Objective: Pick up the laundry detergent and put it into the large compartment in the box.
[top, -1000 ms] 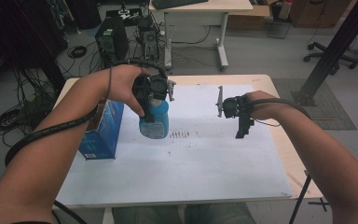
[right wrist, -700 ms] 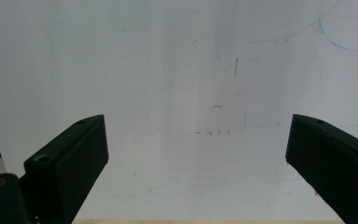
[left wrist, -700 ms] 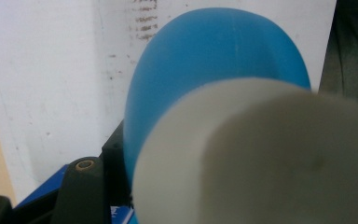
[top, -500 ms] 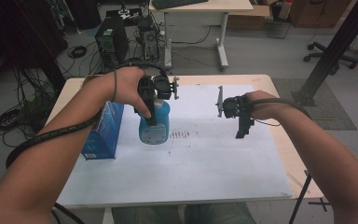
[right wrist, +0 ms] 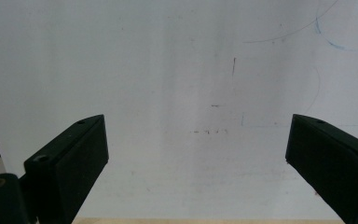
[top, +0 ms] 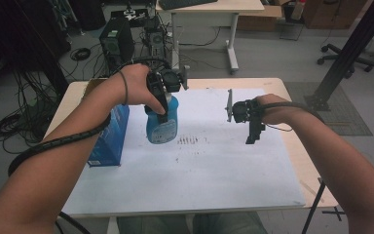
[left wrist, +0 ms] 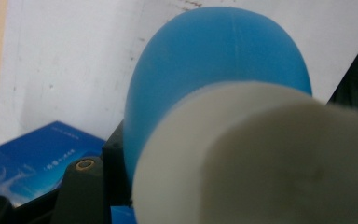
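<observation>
Left gripper [top: 161, 105] clamped on neck of blue bottle [top: 162, 126], white cap [left wrist: 256, 158] close to its camera. Bottle upright, long axis vertical, directly below gripper, on white sheet [top: 199, 170] just beside blue box [top: 108, 139]. Right gripper [top: 253, 136] well apart to right, 2 jaws spread, holding nothing. Left hand nearer.
</observation>
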Tool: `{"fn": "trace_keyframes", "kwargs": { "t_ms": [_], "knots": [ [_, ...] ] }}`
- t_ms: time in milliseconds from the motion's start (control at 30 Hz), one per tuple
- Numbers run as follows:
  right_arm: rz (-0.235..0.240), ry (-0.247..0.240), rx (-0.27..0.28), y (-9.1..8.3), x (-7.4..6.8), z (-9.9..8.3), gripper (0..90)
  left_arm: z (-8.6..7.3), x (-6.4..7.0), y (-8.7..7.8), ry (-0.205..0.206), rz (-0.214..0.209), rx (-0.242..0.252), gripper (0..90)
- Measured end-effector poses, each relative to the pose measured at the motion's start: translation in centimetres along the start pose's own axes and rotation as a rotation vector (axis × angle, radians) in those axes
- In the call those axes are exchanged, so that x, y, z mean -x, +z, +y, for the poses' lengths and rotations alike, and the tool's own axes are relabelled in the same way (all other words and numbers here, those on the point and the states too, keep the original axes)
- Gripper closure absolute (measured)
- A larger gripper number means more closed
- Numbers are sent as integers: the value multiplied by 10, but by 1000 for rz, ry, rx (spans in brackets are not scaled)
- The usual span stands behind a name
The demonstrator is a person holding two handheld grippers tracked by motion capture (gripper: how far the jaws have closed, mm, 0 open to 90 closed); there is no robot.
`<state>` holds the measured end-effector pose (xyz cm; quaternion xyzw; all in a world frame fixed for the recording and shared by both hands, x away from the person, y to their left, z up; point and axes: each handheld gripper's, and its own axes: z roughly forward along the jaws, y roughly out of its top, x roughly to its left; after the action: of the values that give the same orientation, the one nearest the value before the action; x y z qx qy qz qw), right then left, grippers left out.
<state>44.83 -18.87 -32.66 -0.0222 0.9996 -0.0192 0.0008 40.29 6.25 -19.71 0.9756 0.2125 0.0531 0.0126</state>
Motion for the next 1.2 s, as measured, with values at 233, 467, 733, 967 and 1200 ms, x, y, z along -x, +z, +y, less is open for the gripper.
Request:
{"fn": "trace_keyframes", "kwargs": {
  "t_ms": [233, 467, 733, 967, 1200],
  "knots": [
    [1, 5, -2, -1, 1, -1, 57, -3, -5, -15, -116, 24, 9, 386],
    [-9, -2, -1, -6, 3, -1, 57, -10, -11, -38, -208, 44, 24, 387],
    [-9, -1, -1, -8, 3, -2, 57, -19, -20, -58, -302, 60, 29, 387],
    [-13, 1, 2, -7, 4, -3, 57, -32, -30, -74, -392, 71, 34, 388],
    [-11, 4, 2, -6, 6, -2, 57, -51, -42, -89, -469, 82, 62, 387]
  ]
}}
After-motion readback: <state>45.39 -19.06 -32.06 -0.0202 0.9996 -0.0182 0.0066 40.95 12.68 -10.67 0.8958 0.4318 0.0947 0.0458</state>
